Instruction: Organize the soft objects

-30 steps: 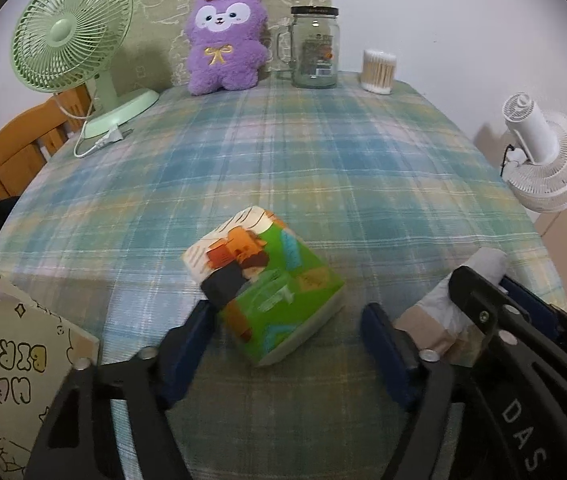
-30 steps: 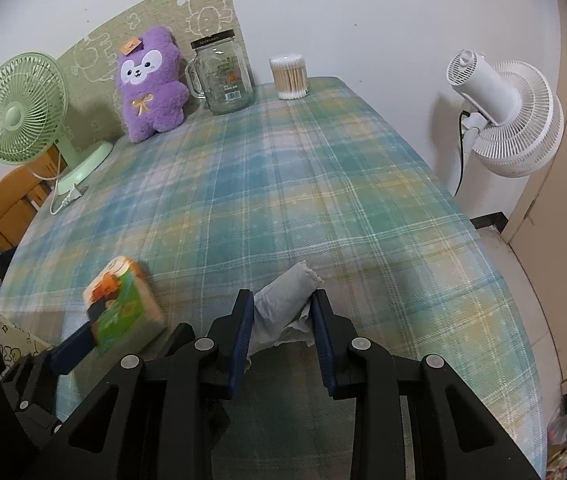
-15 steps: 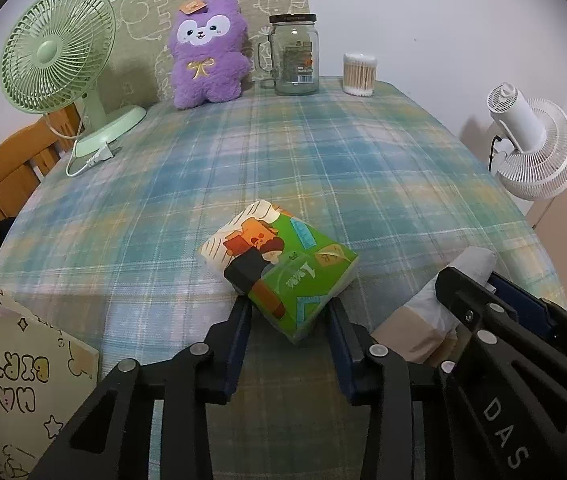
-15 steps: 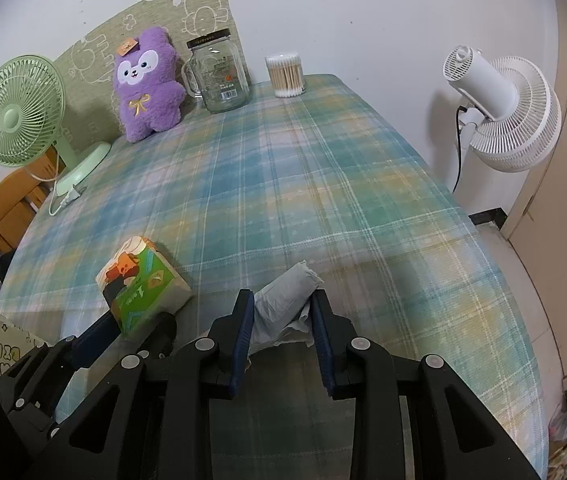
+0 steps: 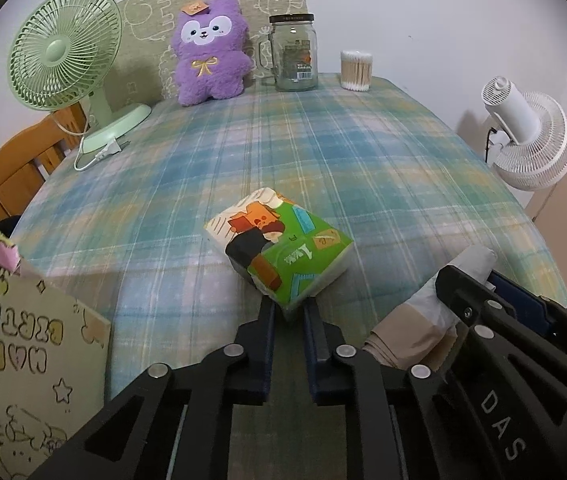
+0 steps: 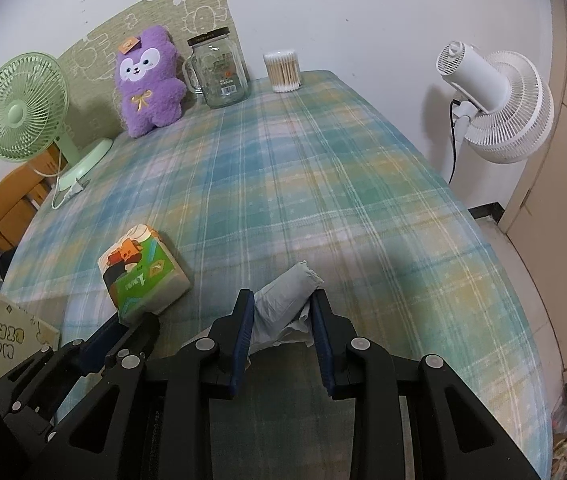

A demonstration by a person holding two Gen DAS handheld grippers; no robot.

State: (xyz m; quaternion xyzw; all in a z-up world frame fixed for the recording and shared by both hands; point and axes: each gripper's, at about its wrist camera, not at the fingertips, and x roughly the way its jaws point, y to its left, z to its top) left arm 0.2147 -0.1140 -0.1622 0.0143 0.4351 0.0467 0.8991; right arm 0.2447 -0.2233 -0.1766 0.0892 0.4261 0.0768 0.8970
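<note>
The left hand-held gripper (image 5: 287, 314) has just been closing and now pinches the near corner of the soft tissue pack (image 5: 279, 246), whose wrapper bulges between the blue pads; the rest of the pack lies on the plaid-covered worktop (image 5: 323, 152) just ahead of the fingertips, angled away and to the right. Just to its right, the right hand-held gripper (image 6: 281, 316) is clenched on a rolled grey cloth (image 6: 287, 300), whose free end sticks out beyond the fingertips while a crumpled part sits between the pads; seen from the left wrist, the roll also shows a beige end nearer the gripper body. Both grasps look made, so the step in hand seems to be the pick-up of two soft things at once, with the carry to come. To the left of the left hand-held gripper, close by, stands a paper gift bag (image 5: 23, 340) with birthday lettering, a likely place for the soft items, though I cannot tell this for sure. Far ahead of both grippers, against the wall, sits a purple plush toy (image 5: 209, 50), another soft thing not yet handled, with a glass jar (image 5: 293, 54) and a tub of cotton swabs (image 5: 356, 70) to its right and a green desk fan (image 5: 63, 50) to its left. The next move probably calls for a gentle lift, since the corner grip on the pack is slight and the pack may swing or slip.
</note>
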